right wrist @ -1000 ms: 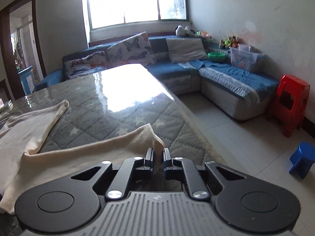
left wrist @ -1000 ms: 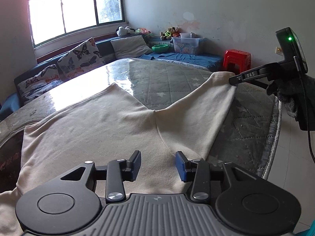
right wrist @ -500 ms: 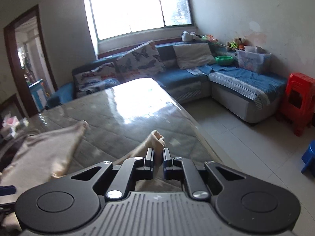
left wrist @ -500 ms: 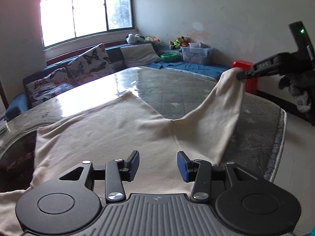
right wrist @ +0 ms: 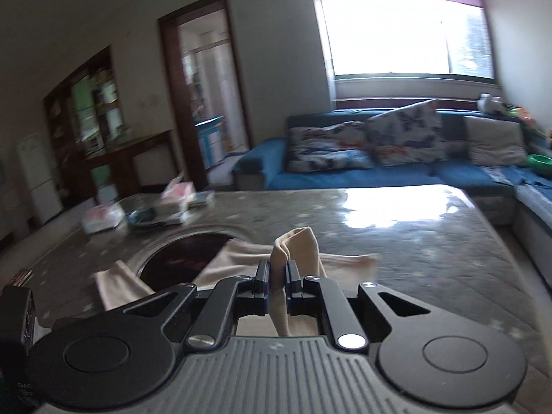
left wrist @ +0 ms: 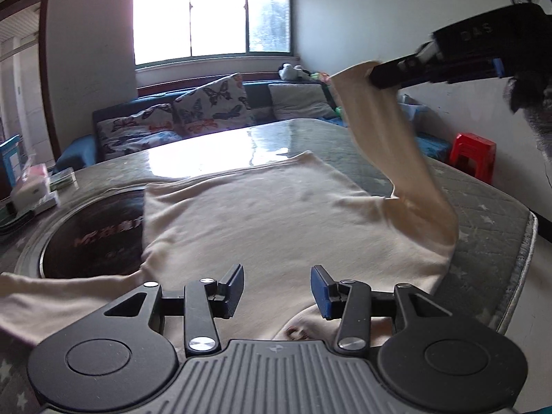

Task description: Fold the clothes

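A cream long-sleeved top (left wrist: 262, 220) lies spread on the quilted table (left wrist: 483, 193). My left gripper (left wrist: 276, 288) is open and empty, just above the garment's near edge by the collar. My right gripper (right wrist: 276, 274) is shut on the end of the right sleeve (right wrist: 296, 248). In the left wrist view it (left wrist: 376, 72) holds that sleeve (left wrist: 386, 131) raised high above the table's right side. The other sleeve (left wrist: 38, 296) trails off to the left.
A dark round inset (left wrist: 93, 241) sits in the table under the garment's left side. Tissue packs and boxes (right wrist: 172, 200) lie at the table's far left. A blue sofa with cushions (right wrist: 379, 158) stands behind; a red stool (left wrist: 472, 155) stands at the right.
My right gripper has lifted the sleeve end high and swung it leftward over the garment. My left gripper has stayed open near the collar, its view turning left.
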The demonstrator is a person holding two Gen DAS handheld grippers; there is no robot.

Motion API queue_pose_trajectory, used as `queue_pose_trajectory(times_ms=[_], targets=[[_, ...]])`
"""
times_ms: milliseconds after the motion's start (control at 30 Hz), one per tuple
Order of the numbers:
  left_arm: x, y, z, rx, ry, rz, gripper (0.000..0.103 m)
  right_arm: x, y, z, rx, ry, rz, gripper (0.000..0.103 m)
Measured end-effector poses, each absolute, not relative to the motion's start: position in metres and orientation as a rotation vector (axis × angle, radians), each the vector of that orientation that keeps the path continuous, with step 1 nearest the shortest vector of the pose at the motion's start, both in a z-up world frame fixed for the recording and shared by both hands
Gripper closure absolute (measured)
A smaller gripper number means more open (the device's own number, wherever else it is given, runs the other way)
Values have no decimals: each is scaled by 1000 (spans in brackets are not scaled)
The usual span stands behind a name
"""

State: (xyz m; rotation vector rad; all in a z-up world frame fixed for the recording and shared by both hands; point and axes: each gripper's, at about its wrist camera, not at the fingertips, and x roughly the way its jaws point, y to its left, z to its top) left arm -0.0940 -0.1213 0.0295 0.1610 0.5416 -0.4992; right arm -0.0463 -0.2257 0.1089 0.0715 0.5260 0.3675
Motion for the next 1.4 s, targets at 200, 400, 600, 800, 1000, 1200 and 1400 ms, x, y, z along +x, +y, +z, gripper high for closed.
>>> queue_pose_trajectory(times_ms=[200,400,600,800,1000,1200,1400], targets=[[-98,-101,26,133,560,-442,57,-24,-154,87,8,597,526,95],[-96,-103,25,135,573,-428,57,-31,-142,67,-8,645,616,85],[-97,-104,31,145,547,-411,57,-43,-187,67,-63,652,504,82],[-81,-106,30,122,560,-402,61,-57,-236,33,-74,753,391,82],[-74,-119,28,151,579,-427,73,-64,-249,20,-78,760,379,82],[-65,-129,27,149,580,-441,73,-45,-240,33,-93,680,397,82],[-45,-123,17,121,616,-397,74,-21,-228,17,-101,708,396,83]])
